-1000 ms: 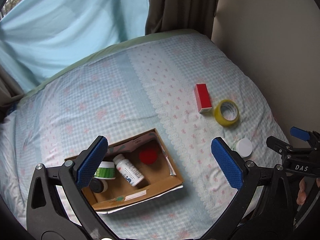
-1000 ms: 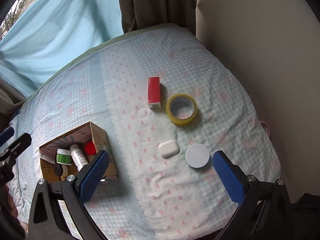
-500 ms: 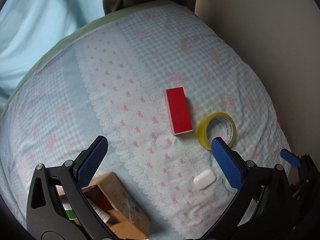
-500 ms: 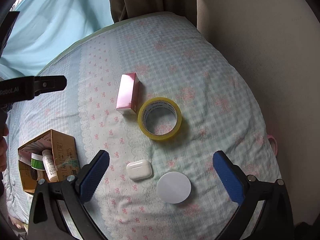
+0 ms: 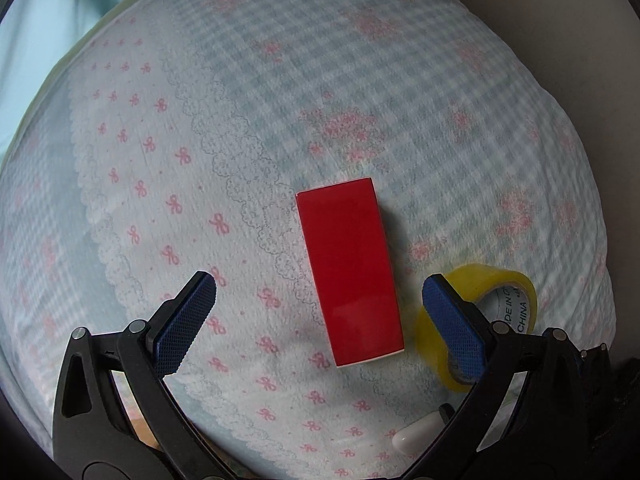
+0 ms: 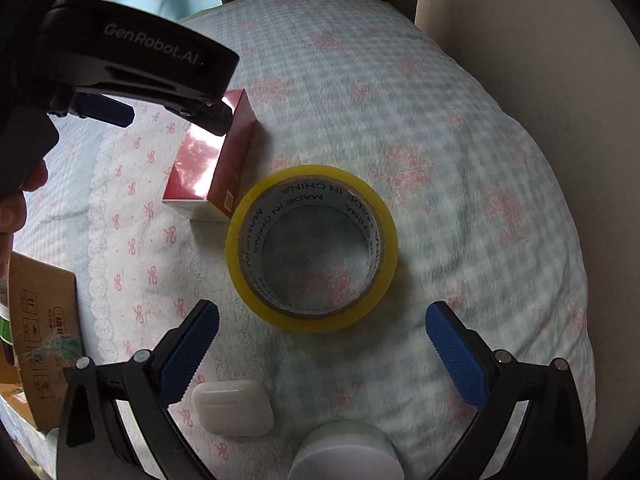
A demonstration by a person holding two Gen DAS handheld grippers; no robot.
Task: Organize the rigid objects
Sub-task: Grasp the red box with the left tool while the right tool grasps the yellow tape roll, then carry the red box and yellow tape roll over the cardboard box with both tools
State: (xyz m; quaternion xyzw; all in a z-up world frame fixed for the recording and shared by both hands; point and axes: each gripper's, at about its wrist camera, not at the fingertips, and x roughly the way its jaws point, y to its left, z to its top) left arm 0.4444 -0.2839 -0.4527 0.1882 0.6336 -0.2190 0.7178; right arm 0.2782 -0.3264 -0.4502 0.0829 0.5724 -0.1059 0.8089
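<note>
while the left gripper (image 5: 319, 300) is hanging spread wide over the red box (image 5: 350, 270) lying flat on the bedspread (image 5: 400, 80) beside the tape roll (image 6: 312, 248), the right gripper (image 6: 322, 332) is likewise gaping empty; box judged light, stiff, glossy-slick, best pinched across its long sides.

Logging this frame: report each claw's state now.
Left claw: open, empty, above the red box.
Right claw: open, empty, over the tape roll.

Yellow tape roll (image 6: 312, 248), inner core: "MADE IN CHINA", repeated; left gripper (image 6: 132, 60), black body: "GenRobot.AI".
</note>
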